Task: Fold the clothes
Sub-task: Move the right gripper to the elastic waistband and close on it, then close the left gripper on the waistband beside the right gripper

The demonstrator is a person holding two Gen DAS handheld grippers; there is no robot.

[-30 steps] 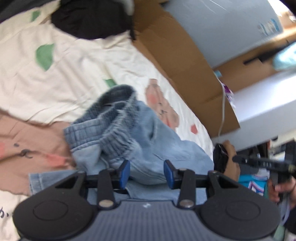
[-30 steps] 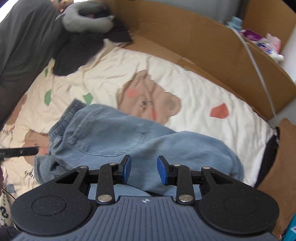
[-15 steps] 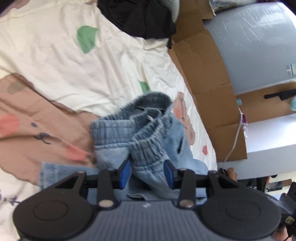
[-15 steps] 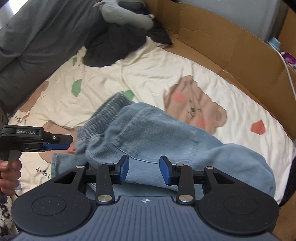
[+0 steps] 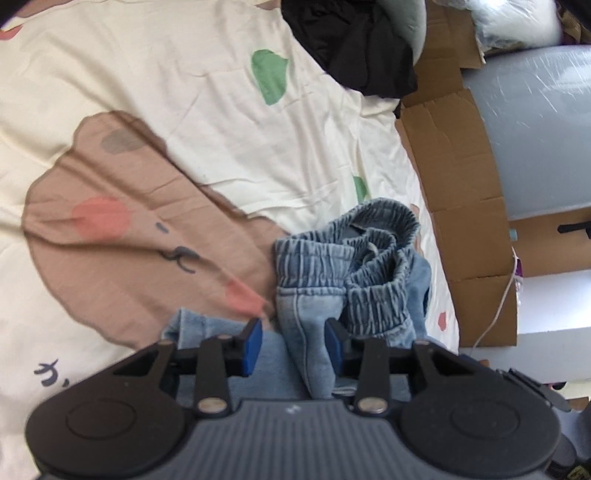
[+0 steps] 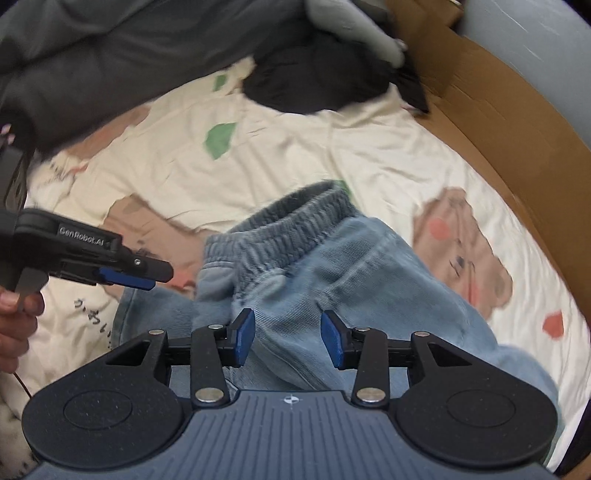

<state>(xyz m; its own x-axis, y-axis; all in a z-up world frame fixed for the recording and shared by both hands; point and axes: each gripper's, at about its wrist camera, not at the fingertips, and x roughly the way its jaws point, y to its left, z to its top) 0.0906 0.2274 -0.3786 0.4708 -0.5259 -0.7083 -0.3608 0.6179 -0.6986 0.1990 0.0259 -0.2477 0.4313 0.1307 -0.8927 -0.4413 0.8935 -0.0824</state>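
Note:
Light blue jeans (image 5: 369,266) lie crumpled on the bed sheet (image 5: 184,92), with the elastic waistband (image 6: 295,218) bunched on top. My left gripper (image 5: 293,349) hovers low over the waistband's near end. Its jaws are closing, and a standing fold of denim (image 5: 310,343) sits between them, against the right pad and clear of the left one. My right gripper (image 6: 288,339) is open above the seat of the jeans (image 6: 351,280), with nothing pinched. In the right wrist view the left gripper (image 6: 155,277), held by a hand (image 6: 14,314), sits just left of the jeans.
The cream sheet has brown bear prints (image 6: 469,254) and green patches (image 5: 269,74). Black clothes (image 5: 354,44) and a grey pillow (image 6: 354,29) lie at the far end, with a dark grey blanket (image 6: 92,62) beside them. A cardboard wall (image 5: 454,177) lines the bed's far side.
Both grippers have come down closer to the jeans and rolled. The right one slid toward the waistband and its jaws widened. The left gripper has entered the right wrist view.

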